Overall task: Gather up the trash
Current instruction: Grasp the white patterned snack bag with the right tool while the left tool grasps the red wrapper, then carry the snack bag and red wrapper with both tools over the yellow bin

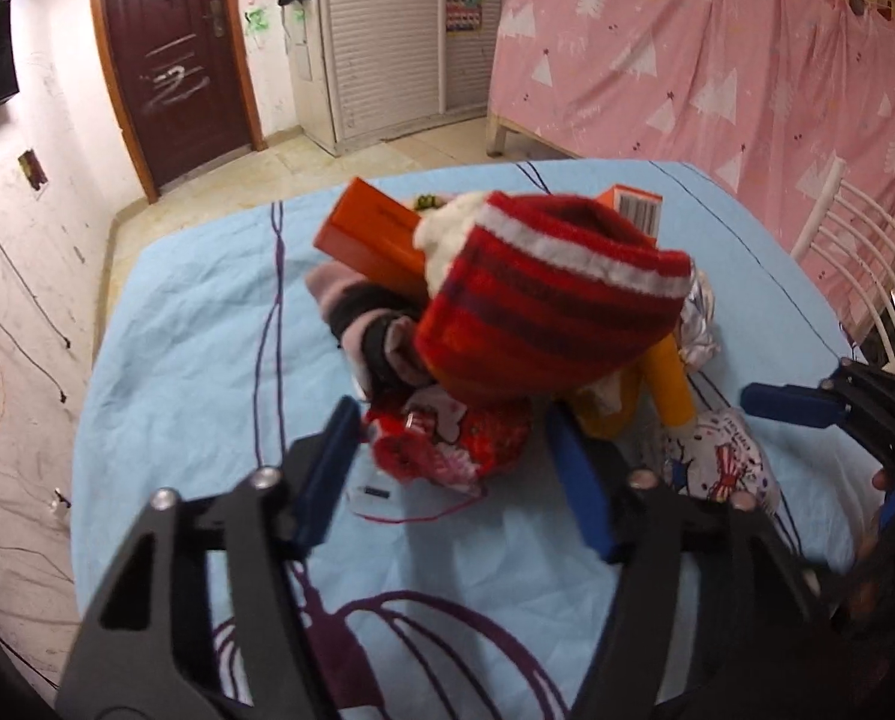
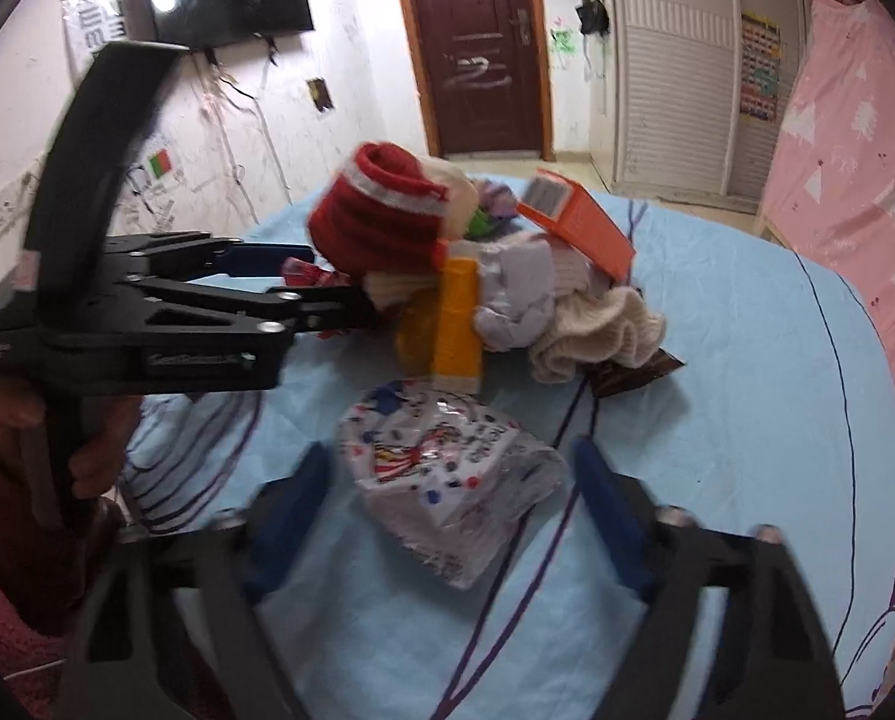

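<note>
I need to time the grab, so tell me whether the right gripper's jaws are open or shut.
Open. The right gripper has its blue jaws spread wide on either side of the white printed wrapper, not yet pinching it.

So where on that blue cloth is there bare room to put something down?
Bare cloth lies between the pile and the pink curtain, and left of the red wrapper. The middle is crowded: striped hat, orange box, white packet.

Black angular linkages, silver screws, blue fingers (image 1: 579, 480); bare hand (image 2: 93, 450), fuzzy maroon sleeve (image 2: 3, 516), apparently fleece.
</note>
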`<move>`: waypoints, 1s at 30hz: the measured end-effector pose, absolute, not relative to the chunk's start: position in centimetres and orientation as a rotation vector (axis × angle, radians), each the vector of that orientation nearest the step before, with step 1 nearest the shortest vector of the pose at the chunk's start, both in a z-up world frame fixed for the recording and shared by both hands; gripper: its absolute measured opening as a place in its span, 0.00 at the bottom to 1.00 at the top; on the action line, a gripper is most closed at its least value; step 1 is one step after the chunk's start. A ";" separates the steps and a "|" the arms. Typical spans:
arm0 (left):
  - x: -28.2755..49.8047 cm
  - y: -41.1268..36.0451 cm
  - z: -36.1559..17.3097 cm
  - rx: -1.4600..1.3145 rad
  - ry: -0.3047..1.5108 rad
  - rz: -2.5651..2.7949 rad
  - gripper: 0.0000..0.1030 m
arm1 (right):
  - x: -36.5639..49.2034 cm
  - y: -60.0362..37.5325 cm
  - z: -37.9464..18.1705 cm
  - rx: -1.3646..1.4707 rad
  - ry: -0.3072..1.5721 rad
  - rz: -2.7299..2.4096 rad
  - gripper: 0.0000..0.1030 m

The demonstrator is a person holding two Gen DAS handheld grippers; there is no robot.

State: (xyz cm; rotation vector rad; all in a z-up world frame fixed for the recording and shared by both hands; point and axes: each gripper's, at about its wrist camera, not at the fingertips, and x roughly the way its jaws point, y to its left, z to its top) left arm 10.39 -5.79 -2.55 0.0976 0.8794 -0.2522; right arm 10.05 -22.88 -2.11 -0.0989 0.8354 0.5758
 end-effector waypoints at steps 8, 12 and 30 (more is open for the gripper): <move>9.5 -5.2 -2.9 0.067 0.885 -0.307 0.23 | 10.1 -22.4 -3.0 -0.093 0.868 0.638 0.32; 8.5 -5.0 -2.5 0.034 0.891 -0.332 0.20 | 9.6 -23.1 -2.8 -0.065 0.860 0.651 0.30; 3.2 -7.4 2.6 0.095 0.769 -0.386 0.19 | 7.6 -28.4 -0.4 -0.143 0.716 0.454 0.29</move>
